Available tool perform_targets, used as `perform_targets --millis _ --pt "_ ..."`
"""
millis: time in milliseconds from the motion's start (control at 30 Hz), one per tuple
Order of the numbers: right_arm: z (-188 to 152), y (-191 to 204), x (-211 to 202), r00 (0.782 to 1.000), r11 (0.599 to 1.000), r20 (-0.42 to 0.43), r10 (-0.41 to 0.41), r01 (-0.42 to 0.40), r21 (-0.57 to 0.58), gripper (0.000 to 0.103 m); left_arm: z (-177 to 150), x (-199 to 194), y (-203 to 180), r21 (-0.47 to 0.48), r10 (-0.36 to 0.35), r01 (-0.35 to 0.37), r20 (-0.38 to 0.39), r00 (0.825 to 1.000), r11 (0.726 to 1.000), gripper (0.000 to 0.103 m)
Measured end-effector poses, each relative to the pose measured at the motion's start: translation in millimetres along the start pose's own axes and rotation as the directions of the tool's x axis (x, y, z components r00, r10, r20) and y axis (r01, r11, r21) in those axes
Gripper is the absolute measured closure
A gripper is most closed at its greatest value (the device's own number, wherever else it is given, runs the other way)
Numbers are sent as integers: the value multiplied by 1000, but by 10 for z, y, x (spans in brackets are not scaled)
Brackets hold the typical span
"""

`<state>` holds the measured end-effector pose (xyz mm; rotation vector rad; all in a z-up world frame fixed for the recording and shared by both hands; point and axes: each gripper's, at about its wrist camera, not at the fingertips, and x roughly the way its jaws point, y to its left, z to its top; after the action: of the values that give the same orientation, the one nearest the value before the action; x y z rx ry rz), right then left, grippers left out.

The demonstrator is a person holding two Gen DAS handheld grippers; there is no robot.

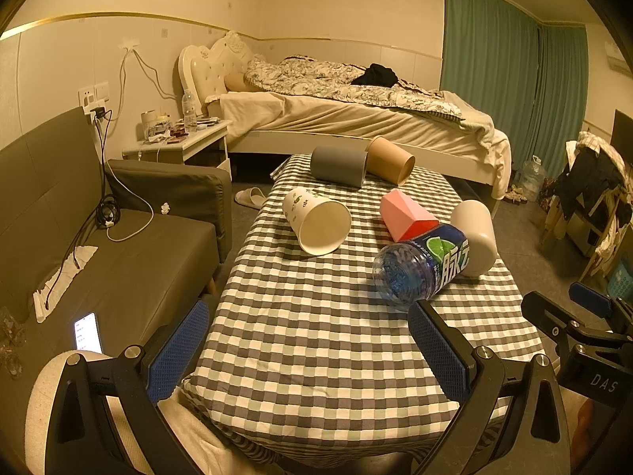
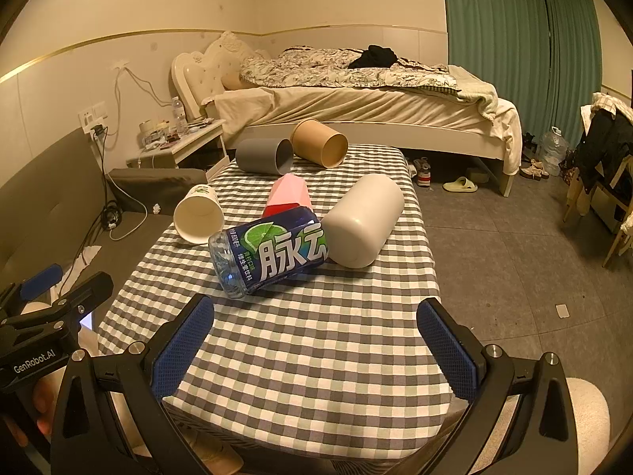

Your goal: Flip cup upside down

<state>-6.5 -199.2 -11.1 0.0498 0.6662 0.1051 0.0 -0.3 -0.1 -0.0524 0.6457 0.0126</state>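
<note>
Several cups lie on their sides on a checkered table (image 1: 316, 348) (image 2: 316, 356): a white paper cup with green leaves (image 1: 316, 219) (image 2: 199, 215), a grey cup (image 1: 338, 166) (image 2: 263, 155), a brown paper cup (image 1: 389, 159) (image 2: 320, 142), a pink faceted cup (image 1: 407, 215) (image 2: 289, 196), a cream cup (image 1: 476, 237) (image 2: 362, 219) and a clear blue-labelled cup (image 1: 421, 267) (image 2: 269, 251). My left gripper (image 1: 308, 348) is open and empty over the table's near end. My right gripper (image 2: 316, 348) is open and empty there too, short of the blue-labelled cup.
A dark sofa (image 1: 130, 253) with cables and a lit phone (image 1: 88, 332) stands left of the table. A bed (image 1: 356, 118) and a cluttered nightstand (image 1: 178, 142) stand behind. Green curtains (image 1: 506, 67) and a chair with clothes (image 1: 593, 190) are at the right.
</note>
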Motion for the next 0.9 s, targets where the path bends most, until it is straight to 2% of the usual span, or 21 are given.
perform_targets --millis 900 --pt "-6 1 22 1000 1000 -1 1 -1 -2 0 -1 0 -3 2 2 -2 0 1000 1000 0"
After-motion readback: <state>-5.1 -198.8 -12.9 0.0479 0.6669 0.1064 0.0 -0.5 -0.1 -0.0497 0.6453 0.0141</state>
